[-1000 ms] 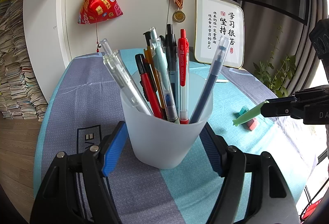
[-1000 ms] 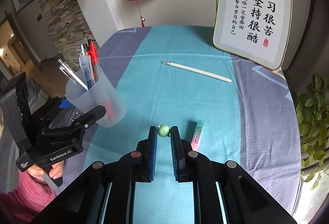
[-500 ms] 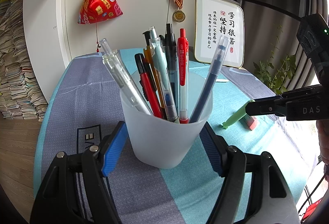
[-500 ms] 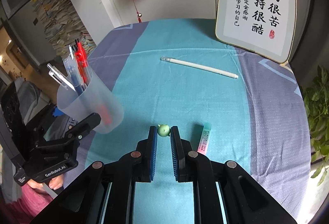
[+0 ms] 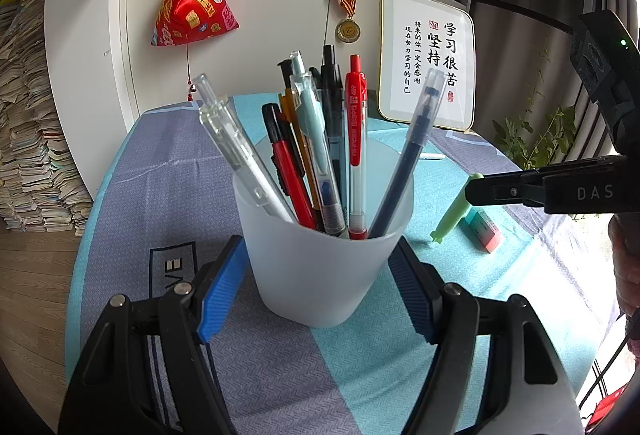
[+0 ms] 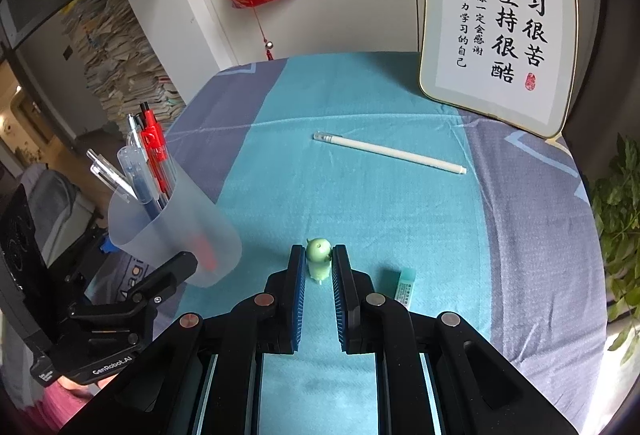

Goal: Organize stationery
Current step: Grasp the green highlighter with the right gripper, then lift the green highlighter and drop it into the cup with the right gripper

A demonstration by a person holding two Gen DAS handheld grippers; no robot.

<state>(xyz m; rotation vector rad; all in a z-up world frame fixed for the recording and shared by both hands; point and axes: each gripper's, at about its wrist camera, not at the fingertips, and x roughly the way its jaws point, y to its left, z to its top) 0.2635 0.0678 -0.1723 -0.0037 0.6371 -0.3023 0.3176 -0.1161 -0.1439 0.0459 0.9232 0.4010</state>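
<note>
The left gripper (image 5: pixel 318 287) is clamped on the frosted cup (image 5: pixel 320 259), which stands on the tablecloth (image 6: pixel 360 195) full of pens (image 5: pixel 356 139). The right gripper (image 6: pixel 319 267) pinches a green pen (image 6: pixel 318 255), tip angled down beside the cup. An eraser (image 6: pixel 404 287) lies just right of it; a white pen (image 6: pixel 390 153) lies well ahead.

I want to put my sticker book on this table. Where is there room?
The widest bare patch is the teal cloth between the white pen and the right gripper. It is crowded near the pen cup, held by the left gripper, and around the green pen and eraser.
</note>
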